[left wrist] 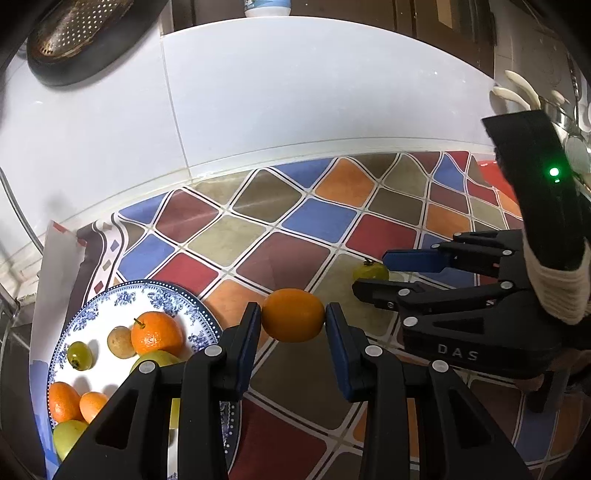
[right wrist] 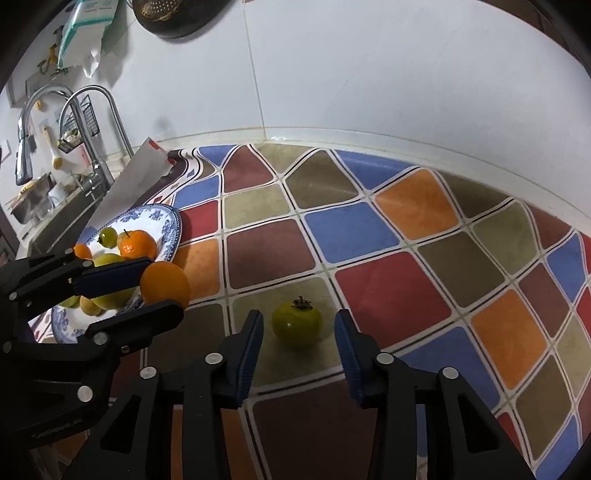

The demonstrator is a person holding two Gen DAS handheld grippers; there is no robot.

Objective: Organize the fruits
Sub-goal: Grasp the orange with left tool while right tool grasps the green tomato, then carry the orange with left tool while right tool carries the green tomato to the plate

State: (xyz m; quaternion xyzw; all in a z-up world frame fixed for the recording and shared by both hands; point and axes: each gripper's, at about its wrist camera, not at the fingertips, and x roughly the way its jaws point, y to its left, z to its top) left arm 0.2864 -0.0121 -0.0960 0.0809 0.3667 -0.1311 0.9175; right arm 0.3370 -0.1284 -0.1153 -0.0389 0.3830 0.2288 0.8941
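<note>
i'm in a home kitchen: white wall tiles [right wrist: 369, 74], a steel faucet [right wrist: 92, 110] over the sink [right wrist: 55, 229], a colander [left wrist: 74, 33] hanging up.

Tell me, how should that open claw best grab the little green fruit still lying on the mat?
Pinch the green fruit across its round sides, below the dark stem cap on top. The right gripper is open with the fruit between its fingers, so come straight on, low along the mat. The stem points up, so the sides are smooth for both pads.
</note>
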